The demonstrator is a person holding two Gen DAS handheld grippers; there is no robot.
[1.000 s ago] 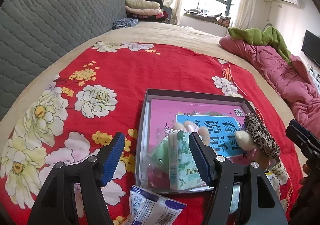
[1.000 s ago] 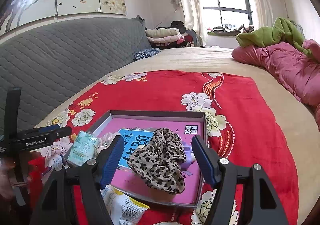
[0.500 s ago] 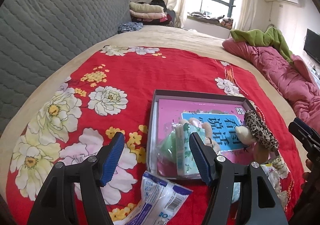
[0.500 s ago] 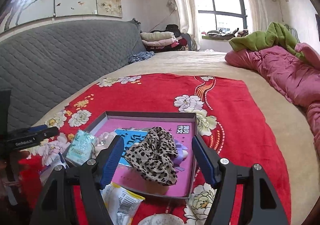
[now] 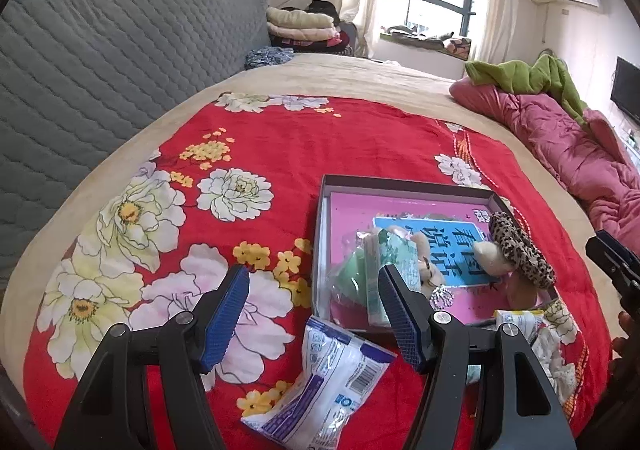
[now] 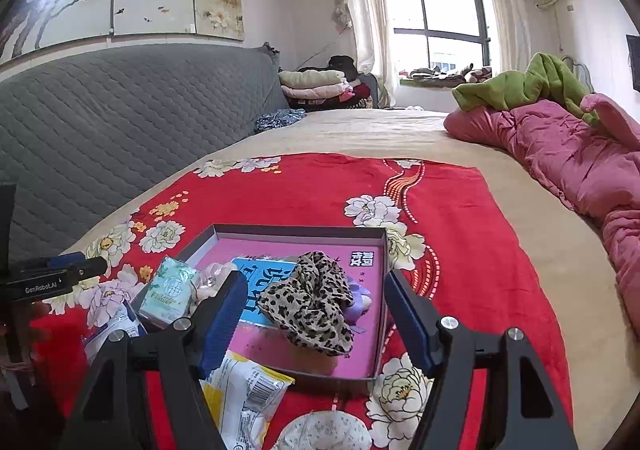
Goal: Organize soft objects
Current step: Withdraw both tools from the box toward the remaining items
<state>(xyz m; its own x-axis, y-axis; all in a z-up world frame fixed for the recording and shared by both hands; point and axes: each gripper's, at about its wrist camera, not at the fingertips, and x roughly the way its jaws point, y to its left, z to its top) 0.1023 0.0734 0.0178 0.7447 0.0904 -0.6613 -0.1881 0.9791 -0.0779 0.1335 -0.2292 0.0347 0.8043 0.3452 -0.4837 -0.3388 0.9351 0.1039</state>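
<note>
We hold the left gripper (image 5: 314,316) low in the frame with its fingers spread wide and nothing between them, above a blue-and-white packet (image 5: 320,386) on the red floral blanket (image 5: 320,137). Our right gripper (image 6: 312,320) is likewise released, at the near edge of the shallow grey box (image 6: 300,230). Inside the box, centre frame, lie a leopard-print scrunchie (image 6: 310,302) on a blue booklet (image 6: 256,284) and, at left, a green tissue pack (image 6: 170,292).

Grey quilted headboard (image 6: 132,121), bright curtained window (image 6: 436,25), beige bed (image 5: 360,77)
</note>
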